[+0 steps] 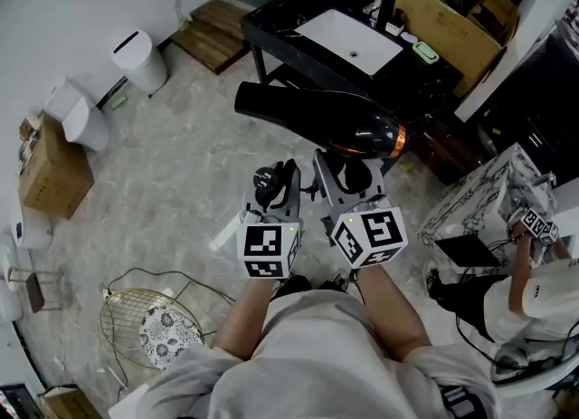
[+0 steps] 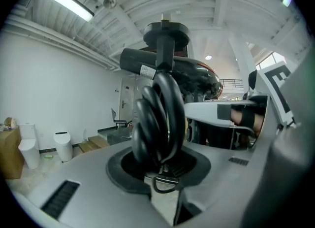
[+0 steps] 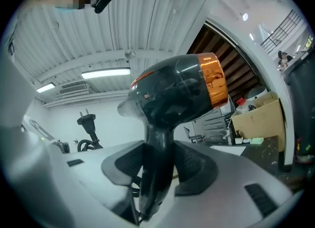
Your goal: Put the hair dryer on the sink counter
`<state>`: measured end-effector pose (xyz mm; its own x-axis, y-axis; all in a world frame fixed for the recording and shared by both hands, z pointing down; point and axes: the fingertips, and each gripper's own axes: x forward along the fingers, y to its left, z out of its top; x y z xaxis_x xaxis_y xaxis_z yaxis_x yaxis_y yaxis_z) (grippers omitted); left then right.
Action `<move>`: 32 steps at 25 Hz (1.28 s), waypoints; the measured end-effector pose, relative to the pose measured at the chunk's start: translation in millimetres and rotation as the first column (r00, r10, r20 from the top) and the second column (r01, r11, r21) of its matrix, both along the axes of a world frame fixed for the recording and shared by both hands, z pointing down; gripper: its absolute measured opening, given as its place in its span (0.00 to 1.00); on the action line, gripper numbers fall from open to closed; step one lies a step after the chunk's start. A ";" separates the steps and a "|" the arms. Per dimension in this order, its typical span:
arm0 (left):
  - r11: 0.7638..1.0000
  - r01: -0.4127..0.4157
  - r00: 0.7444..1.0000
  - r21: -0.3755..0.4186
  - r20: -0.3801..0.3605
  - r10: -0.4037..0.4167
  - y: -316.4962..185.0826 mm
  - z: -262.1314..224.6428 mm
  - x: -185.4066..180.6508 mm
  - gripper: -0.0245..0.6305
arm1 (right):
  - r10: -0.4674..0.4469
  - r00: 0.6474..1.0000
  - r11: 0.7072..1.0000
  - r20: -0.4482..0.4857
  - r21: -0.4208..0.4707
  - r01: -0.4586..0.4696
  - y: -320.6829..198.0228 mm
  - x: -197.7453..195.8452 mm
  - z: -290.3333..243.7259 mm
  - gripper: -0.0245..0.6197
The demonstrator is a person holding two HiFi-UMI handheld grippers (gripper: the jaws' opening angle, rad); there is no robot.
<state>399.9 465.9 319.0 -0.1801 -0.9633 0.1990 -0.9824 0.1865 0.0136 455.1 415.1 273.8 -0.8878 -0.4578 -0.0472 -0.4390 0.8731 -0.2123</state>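
Note:
A black hair dryer (image 1: 326, 121) with an orange band hangs in the air in front of me, its nozzle pointing left. My right gripper (image 1: 348, 173) is shut on its handle (image 3: 156, 158); the body (image 3: 179, 91) rises above the jaws. My left gripper (image 1: 276, 184) is shut on the coiled black cord (image 2: 160, 118), and the plug (image 2: 166, 35) sticks up above the coil. The plug (image 3: 86, 120) also shows at the left of the right gripper view. The black sink counter (image 1: 280, 23) with its white basin (image 1: 348, 40) stands ahead, beyond the dryer.
A cardboard box (image 1: 457, 14) of items sits at the counter's right end. A white bin (image 1: 140, 60) and toilet (image 1: 77, 114) stand at the left wall. A wire basket (image 1: 149, 322) lies on the floor at lower left. A seated person (image 1: 534, 295) is at the right.

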 end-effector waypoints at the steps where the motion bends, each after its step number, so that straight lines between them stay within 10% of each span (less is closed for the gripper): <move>1: 1.000 0.001 1.000 0.001 0.000 -0.001 0.0 0.1 -1.2 0.20 | -0.003 1.000 1.000 0.000 0.001 0.003 0.0 -1.4 0.1 0.33; 32: 0.981 0.192 0.981 0.033 -0.016 -0.192 82.5 -7.4 -175.7 0.19 | -0.207 0.978 0.977 0.021 0.062 0.205 75.1 -184.9 -10.6 0.33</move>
